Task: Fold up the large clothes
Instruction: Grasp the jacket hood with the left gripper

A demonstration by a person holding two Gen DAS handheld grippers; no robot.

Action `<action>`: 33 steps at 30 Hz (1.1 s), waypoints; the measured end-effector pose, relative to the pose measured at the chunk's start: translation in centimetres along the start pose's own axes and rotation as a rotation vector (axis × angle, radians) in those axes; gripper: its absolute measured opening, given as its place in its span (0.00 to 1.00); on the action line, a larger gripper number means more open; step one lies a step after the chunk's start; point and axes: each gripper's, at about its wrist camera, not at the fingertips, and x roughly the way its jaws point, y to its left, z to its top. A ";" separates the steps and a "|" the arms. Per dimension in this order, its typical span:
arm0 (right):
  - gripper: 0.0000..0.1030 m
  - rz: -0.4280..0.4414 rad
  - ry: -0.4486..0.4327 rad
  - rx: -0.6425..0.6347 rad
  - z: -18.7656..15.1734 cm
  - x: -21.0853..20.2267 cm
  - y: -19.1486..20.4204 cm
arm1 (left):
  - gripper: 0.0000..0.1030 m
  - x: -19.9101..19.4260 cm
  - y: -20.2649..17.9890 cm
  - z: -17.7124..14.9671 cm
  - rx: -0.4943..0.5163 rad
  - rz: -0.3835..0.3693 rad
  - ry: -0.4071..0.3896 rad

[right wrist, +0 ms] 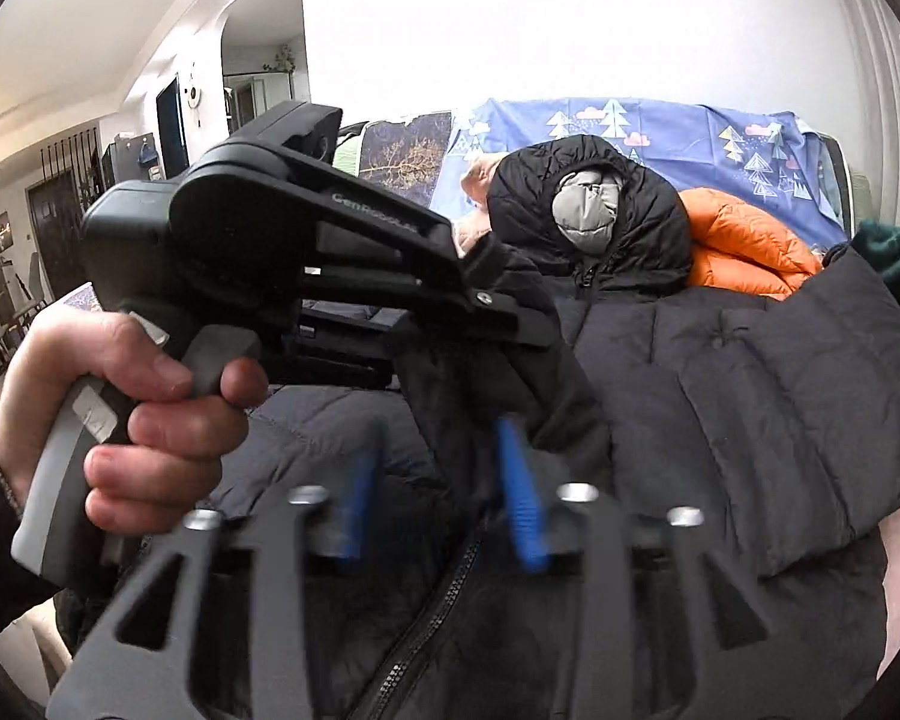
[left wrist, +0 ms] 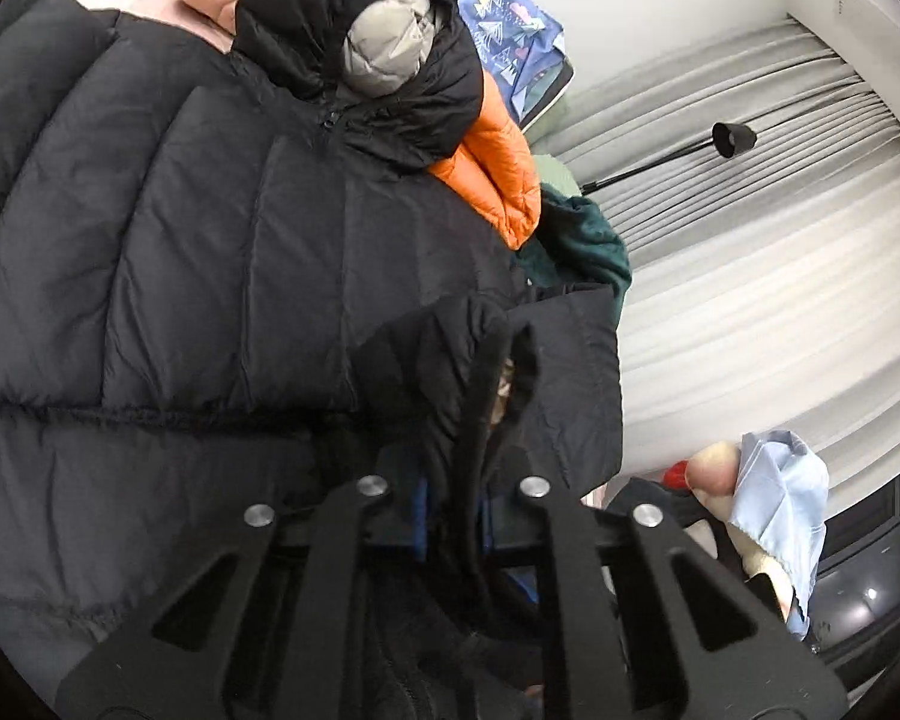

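A hand (right wrist: 132, 414) grips the handle of the left gripper (right wrist: 510, 324), whose jaws are clenched on a fold of the black coat (right wrist: 750, 390) at its front edge. The coat lies spread across the middle, its hood (right wrist: 588, 216) against the blue sheet (right wrist: 660, 126). The right gripper (right wrist: 444, 492) hovers over the zipper (right wrist: 432, 618) with jaws parted, pads clear of the cloth; an orange jacket (right wrist: 744, 246) lies right of the hood.

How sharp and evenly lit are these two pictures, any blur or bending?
Left wrist view: sharp; the bright curtain bows with fisheye distortion, and the black jacket stays dark yet readable. Right wrist view: the near blue pads and the frame are smeared with motion blur; the white wall is bright and featureless.
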 end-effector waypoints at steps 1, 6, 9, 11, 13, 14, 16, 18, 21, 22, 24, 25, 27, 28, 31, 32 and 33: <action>0.58 0.003 -0.004 0.003 0.0 -0.3 0.1 | 0.11 -0.4 -0.1 0.2 0.000 -0.010 -0.010; 0.73 0.034 -0.040 0.073 0.5 -2.5 -0.8 | 0.11 -2.7 -1.4 2.4 -0.002 -0.072 -0.064; 0.74 0.043 -0.078 0.134 0.9 -4.8 -2.1 | 0.11 -5.3 -2.5 4.6 0.007 -0.109 -0.130; 0.76 0.035 -0.101 0.165 1.1 -6.2 -3.2 | 0.11 -7.6 -3.0 6.2 0.010 -0.139 -0.186; 0.76 0.016 -0.113 0.185 1.1 -7.3 -4.3 | 0.11 -9.8 -3.2 7.7 0.018 -0.144 -0.235; 0.76 0.001 -0.119 0.198 1.0 -7.9 -5.0 | 0.11 -10.7 -3.0 8.4 0.020 -0.140 -0.254; 0.76 -0.014 -0.122 0.216 0.7 -8.4 -6.0 | 0.11 -11.9 -2.2 9.2 0.016 -0.119 -0.268; 0.77 -0.031 -0.123 0.257 0.1 -9.1 -7.5 | 0.11 -12.5 -1.0 9.5 0.006 -0.096 -0.272; 0.76 -0.023 -0.113 0.321 -0.7 -9.3 -9.5 | 0.11 -12.4 1.9 9.4 -0.030 -0.062 -0.259; 0.76 -0.020 -0.110 0.340 -1.0 -9.3 -10.0 | 0.11 -12.0 3.1 9.1 -0.048 -0.046 -0.247; 0.76 -0.018 -0.100 0.372 -1.5 -9.3 -10.9 | 0.11 -11.2 5.5 8.5 -0.069 0.012 -0.218; 0.76 -0.018 -0.095 0.383 -1.7 -9.3 -11.2 | 0.11 -10.7 6.3 8.1 -0.074 0.043 -0.209; 0.76 -0.027 -0.084 0.387 -2.1 -9.2 -11.6 | 0.11 -9.8 7.9 7.2 -0.092 0.104 -0.191; 0.76 -0.038 -0.078 0.384 -2.3 -9.1 -11.7 | 0.11 -9.3 8.8 6.7 -0.101 0.135 -0.183; 0.76 -0.047 -0.053 0.385 -2.8 -8.8 -12.1 | 0.11 -8.9 10.6 6.2 -0.109 0.187 -0.184; 0.76 -0.049 -0.044 0.386 -3.0 -8.7 -12.2 | 0.12 -8.9 10.9 6.2 -0.108 0.201 -0.185; 0.76 -0.052 -0.040 0.385 -3.0 -8.7 -12.3 | 0.14 -8.9 11.1 6.2 -0.103 0.213 -0.187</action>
